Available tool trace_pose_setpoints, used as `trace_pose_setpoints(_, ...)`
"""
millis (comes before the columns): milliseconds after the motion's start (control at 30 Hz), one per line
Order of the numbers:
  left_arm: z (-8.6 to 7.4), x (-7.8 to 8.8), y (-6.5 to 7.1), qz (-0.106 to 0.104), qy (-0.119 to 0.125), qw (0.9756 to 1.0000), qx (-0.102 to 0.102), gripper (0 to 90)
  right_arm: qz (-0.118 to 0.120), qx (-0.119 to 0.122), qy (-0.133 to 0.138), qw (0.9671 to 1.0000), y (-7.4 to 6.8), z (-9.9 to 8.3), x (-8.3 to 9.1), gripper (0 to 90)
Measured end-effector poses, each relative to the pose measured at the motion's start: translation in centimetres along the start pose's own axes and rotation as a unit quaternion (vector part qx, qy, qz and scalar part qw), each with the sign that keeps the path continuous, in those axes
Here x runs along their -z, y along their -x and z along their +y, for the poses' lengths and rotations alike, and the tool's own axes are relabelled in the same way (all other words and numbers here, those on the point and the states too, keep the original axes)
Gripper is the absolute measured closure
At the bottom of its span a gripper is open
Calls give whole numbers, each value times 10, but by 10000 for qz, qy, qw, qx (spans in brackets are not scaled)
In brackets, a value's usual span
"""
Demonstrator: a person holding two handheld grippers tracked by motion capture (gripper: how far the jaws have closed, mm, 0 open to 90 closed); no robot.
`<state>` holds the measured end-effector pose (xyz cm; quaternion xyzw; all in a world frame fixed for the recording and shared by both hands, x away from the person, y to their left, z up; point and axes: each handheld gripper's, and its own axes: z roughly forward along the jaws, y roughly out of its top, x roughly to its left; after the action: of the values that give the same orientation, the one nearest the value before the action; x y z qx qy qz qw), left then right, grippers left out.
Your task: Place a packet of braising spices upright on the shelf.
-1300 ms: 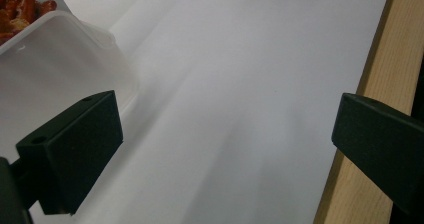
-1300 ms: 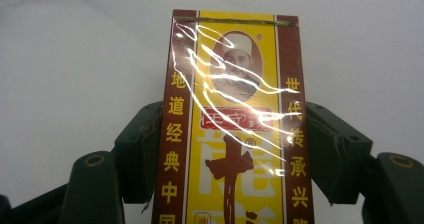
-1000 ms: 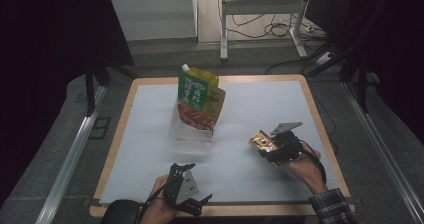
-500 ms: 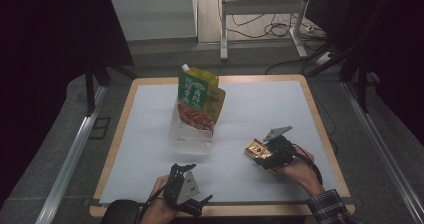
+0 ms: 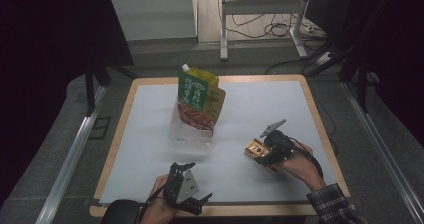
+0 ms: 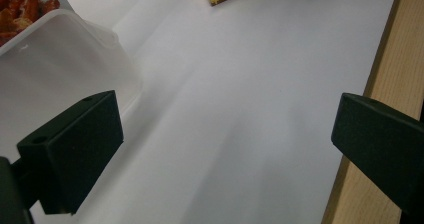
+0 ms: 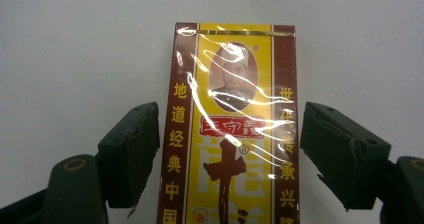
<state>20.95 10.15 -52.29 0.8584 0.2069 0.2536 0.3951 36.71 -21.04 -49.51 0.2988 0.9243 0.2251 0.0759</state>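
A yellow and dark-red box [image 5: 256,151] printed with characters lies flat on the white mat [image 5: 150,149], right of the middle. My right gripper [image 5: 266,157] straddles it. In the right gripper view the box [image 7: 232,84] lies between the two jaws of the right gripper [image 7: 227,149]; they have just been opening, and a narrow gap shows on the right side. My left gripper [image 5: 201,182] rests near the front edge, held in a hand. Its jaws [image 6: 225,144] stand wide open over bare mat with nothing between them.
A clear plastic container [image 5: 192,133] [image 6: 55,59] sits mid-table. Standing in it are a green pouch [image 5: 196,91] and a snack bag with a red picture [image 5: 197,116]. The table's wooden rim [image 6: 380,59] runs close by the left gripper. Dark floor and desk legs lie beyond the table.
The right hand and the box have shifted a little toward the near edge and left. The left gripper has stayed put.
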Motion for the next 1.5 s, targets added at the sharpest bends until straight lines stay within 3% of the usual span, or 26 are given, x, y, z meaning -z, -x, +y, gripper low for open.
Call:
trace_pose_setpoints(300, 0, 0, 0, -6, -17, 10000, -26, 0, -85, 153, -656, 9977, -1, 20, -6, 245)
trace_pose_setpoints(600, 0, -1, 1, -20, -58, 10000, -56, 0, -126, 296, -1136, 9930, -2, 37, -19, 262)
trace_pose_setpoints(733, 0, -1, 1, -14, -57, 10000, -56, 0, -115, 288, -1390, 9898, -4, 43, -26, 290)
trace_pose_setpoints(833, 0, 0, 1, -8, -49, 10000, -52, 0, -133, 242, -1436, 9892, -5, 44, -25, 311)
trace_pose_setpoints(900, 0, 0, 1, 0, -40, 10000, -47, 0, -153, 221, -1357, 9904, -6, 44, -23, 312)
trace_pose_setpoints(1067, 0, 0, 0, 16, -29, 10000, -45, 0, -101, 106, -839, 9964, -3, 39, -13, 312)
trace_pose_setpoints(1200, 0, 0, 0, 25, -21, 10000, -30, 0, -87, 72, -453, 9989, -2, 36, -4, 313)
trace_pose_setpoints(1500, 0, 1, -1, 54, -8, 10000, -9, 0, -44, 88, 365, 9993, -4, 33, 10, 318)
